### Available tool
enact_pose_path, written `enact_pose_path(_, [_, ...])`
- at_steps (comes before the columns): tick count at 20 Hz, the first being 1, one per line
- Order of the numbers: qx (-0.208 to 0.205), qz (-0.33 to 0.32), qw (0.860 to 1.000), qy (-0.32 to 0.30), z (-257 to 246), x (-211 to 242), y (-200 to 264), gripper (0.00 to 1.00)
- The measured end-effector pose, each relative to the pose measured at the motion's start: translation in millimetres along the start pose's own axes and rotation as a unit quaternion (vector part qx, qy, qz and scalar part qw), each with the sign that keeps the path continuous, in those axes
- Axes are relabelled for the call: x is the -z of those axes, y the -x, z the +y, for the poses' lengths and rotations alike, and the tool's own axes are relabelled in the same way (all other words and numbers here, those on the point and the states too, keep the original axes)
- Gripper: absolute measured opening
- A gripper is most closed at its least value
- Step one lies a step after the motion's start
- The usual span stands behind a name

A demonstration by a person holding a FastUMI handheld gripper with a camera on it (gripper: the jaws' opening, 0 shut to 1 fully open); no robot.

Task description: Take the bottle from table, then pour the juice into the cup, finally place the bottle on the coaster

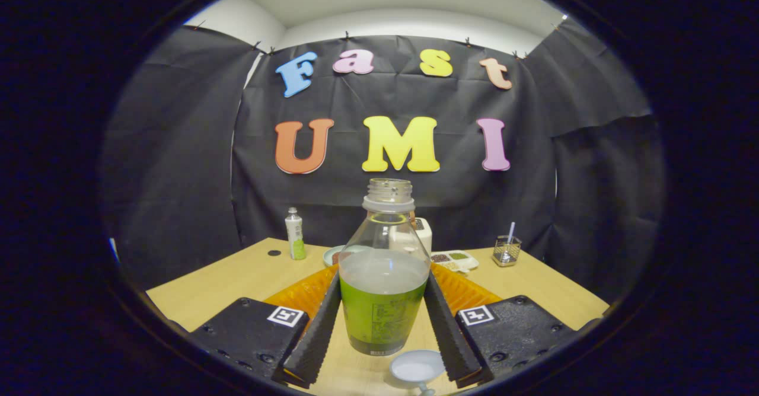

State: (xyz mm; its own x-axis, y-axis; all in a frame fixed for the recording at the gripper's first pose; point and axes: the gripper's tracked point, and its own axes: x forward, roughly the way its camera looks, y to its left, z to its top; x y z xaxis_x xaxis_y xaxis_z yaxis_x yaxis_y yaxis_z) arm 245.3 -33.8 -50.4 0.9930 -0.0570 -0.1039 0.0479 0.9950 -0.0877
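White cup [417, 367] sits nearest, just below the gripper [383, 325]. Gripper fingers [317, 331] clamp both sides of the uncapped juice bottle [383, 283], upright above the bench [237, 277]. Orange coaster [302, 292] behind, largely hidden.

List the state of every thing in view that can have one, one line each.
gripper: shut on the bottle, both fingers pressed against its sides.
bottle: upright, cap off, partly filled with liquid, held between the fingers.
white cup: below the bottle, near the fingertips; whether it holds juice cannot be told.
small bottle: upright on the table beyond the fingers, capped.
wire holder: upright, one straw-like stick in it.
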Motion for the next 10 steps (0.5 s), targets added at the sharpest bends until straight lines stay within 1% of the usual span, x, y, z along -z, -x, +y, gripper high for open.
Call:
enact_pose_path(3, [0.03,0.006,0.997,0.065,2,12,-22,0.81])
enact_pose_path(4, [0.034,0.009,0.996,0.078,6,16,-29,0.81])
enact_pose_path(6, [0.037,0.011,0.996,0.078,17,20,-44,0.81])
enact_pose_path(10, [0.06,0.025,0.995,0.078,24,37,-72,0.81])
